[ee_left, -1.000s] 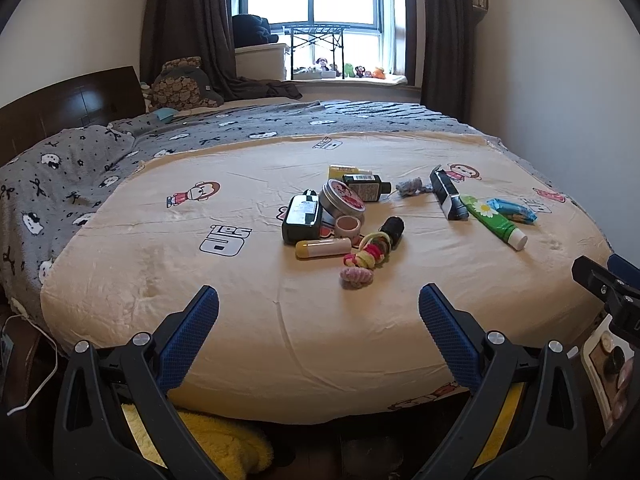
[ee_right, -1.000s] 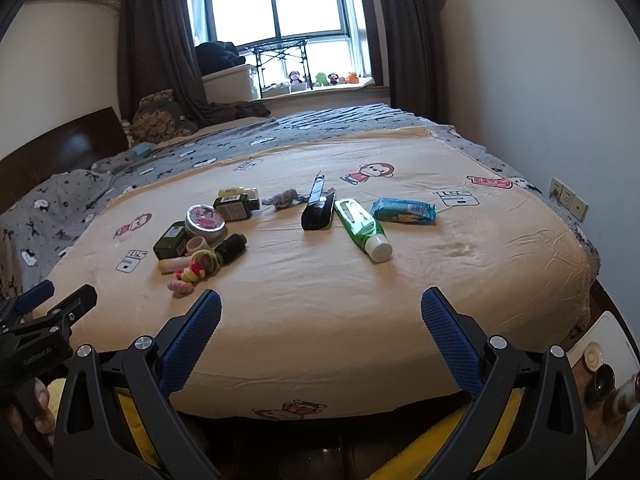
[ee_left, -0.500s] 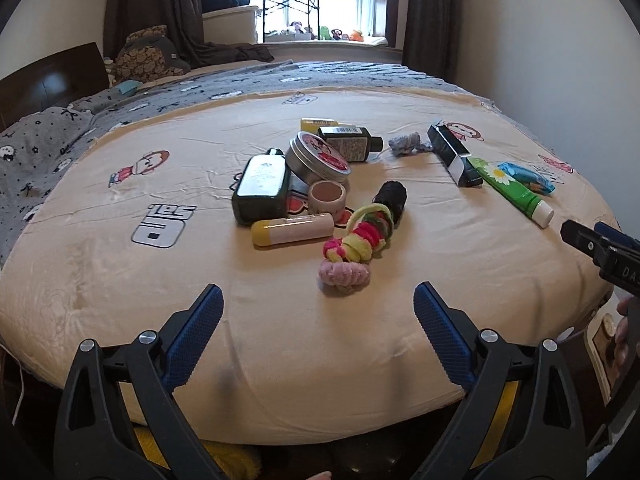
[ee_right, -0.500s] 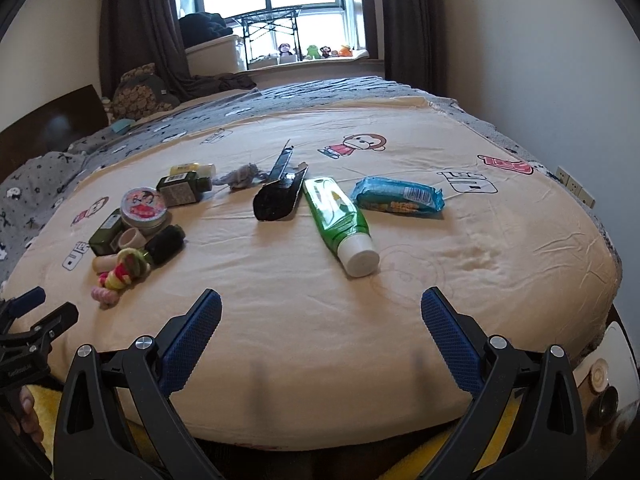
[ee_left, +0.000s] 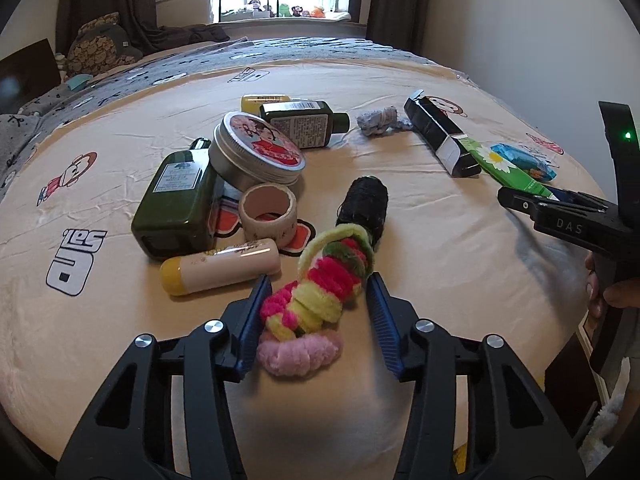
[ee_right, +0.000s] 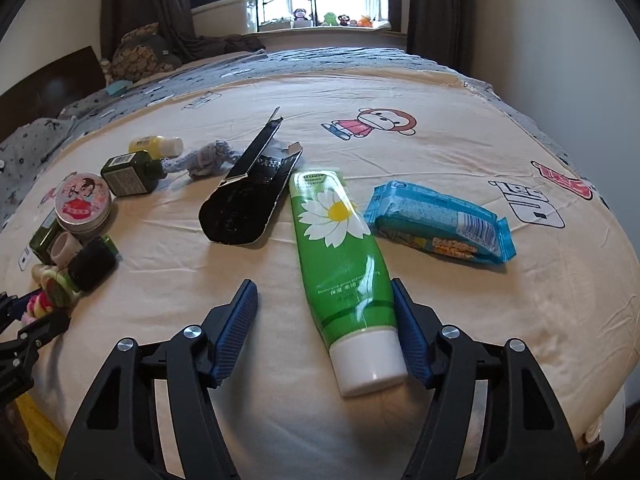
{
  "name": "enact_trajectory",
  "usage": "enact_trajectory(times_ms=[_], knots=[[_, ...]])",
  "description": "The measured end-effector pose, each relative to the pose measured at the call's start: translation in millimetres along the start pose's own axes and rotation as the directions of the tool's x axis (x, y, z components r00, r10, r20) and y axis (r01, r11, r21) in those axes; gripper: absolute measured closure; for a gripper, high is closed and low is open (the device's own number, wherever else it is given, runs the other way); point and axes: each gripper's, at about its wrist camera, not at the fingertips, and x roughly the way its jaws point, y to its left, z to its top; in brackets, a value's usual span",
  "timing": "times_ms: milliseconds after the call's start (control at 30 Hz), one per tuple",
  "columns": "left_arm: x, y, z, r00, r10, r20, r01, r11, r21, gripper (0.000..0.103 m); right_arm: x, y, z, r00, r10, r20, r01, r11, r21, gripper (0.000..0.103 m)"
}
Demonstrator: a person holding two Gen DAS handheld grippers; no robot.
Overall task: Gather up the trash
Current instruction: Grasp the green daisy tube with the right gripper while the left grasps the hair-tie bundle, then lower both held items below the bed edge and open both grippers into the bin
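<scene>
The left gripper reaches in low from 6 o'clock over the bed, its blue fingers spread to either side of a stack of fuzzy hair ties. The hair ties sit between the pads; the 9 o'clock pad looks to touch the pink and yellow rings, though I cannot tell for sure, and the 3 o'clock pad stands just beside them. A pale pink ring closes the stack at 6 o'clock, and a black roll lies at its 12 o'clock end. At 9 o'clock of the stack lies a cream tube with a yellow cap, with a tape ring, a dark green bottle and a round tin beyond it.

The right gripper also comes in low from 6 o'clock, fingers spread wide. A green tube with a daisy lies between them with its white cap toward 6 o'clock; it rests against the 3 o'clock pad and well apart from the 9 o'clock pad. At 2 o'clock of the tube lies a blue packet, at 11 o'clock an opened black carton, and past that a grey crumpled wad
</scene>
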Motion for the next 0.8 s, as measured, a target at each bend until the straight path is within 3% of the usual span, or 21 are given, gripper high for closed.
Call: enact_trajectory(times_ms=[67, 200, 433, 800], knots=[[0.8, -1.7, 1.6, 1.000, -0.006, -0.005, 0.006, 1.000, 0.011, 0.066, 2.1, -0.6, 2.9, 1.000, 0.008, -0.008, -0.008, 1.000, 0.000, 0.063], [-4.9, -3.5, -3.7, 1.000, -0.009, -0.012, 0.010, 1.000, 0.018, 0.073, -5.5, 4.2, -4.8, 0.999, 0.034, -0.011, -0.034, 0.999, -0.025, 0.063], [-28.5, -1.3, -24.0, 1.000, -0.011, -0.012, 0.012, 1.000, 0.005, 0.076, -33.7, 11.7, -32.6, 1.000, 0.014, -0.010, -0.015, 0.999, -0.030, 0.063], [-87.4, -14.8, -70.7, 0.999, -0.038, 0.037, 0.039, 0.999, -0.010, 0.076, -115.7, 39.6, -88.3, 0.991, 0.124, 0.055, -0.121, 0.991, -0.054, 0.063]])
